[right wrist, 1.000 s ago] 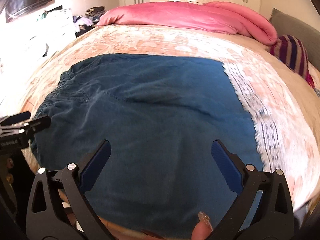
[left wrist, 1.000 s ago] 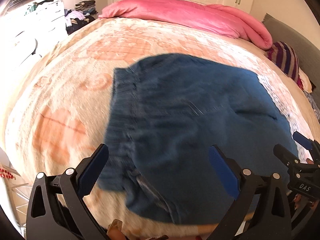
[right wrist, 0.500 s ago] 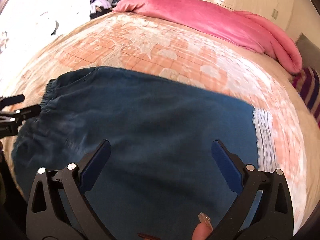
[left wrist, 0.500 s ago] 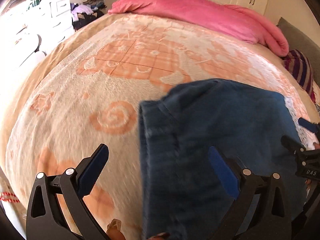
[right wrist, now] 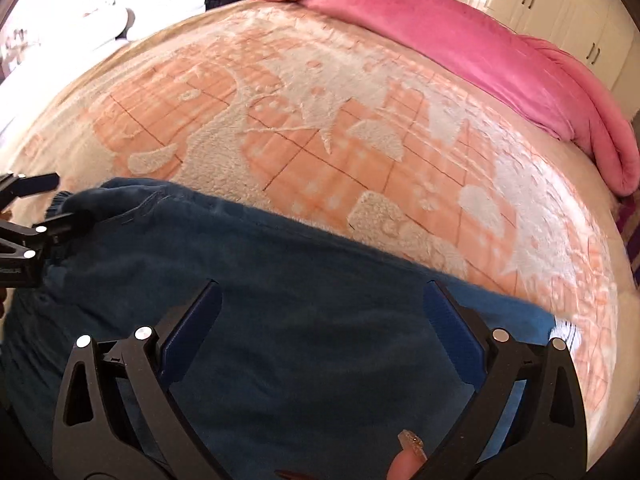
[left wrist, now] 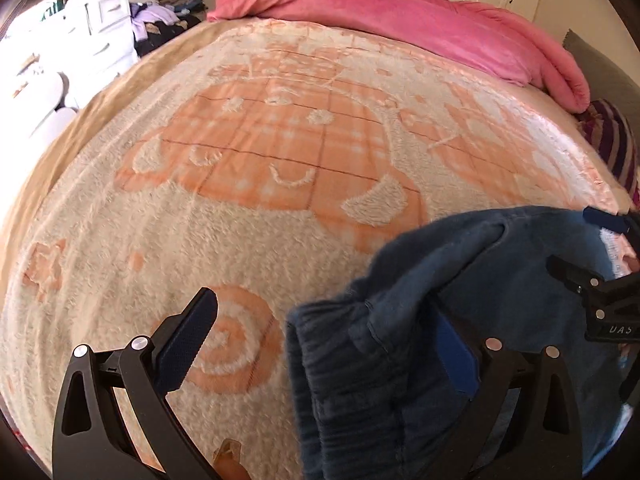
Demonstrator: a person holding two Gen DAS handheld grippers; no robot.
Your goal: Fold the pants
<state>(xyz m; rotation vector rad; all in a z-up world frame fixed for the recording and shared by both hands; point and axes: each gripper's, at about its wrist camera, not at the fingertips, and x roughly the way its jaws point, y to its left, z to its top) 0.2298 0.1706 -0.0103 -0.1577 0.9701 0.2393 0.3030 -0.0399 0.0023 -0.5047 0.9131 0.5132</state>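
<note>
Both cams ride just behind their claws, low over the bed point(left wrist: 280, 168), facing twd the pink duvet point(right wrist: 460, 40) & far wardrobes. Left cam sits left, close to pants point(left wrist: 400, 360) waistband; right cam over pants' middle. Shared: blanket, duvet, pants; each sees the other claw at frame edge.

The pants point(right wrist: 280, 320) are lying on the near part of the blanket point(right wrist: 320, 120) covering the bed, with the rolled duvet point(right wrist: 480, 40) sitting along the far edge, the wardrobe doors point(right wrist: 560, 0) standing behind it, and a dresser point(left wrist: 100, 32) standing at far left.
</note>
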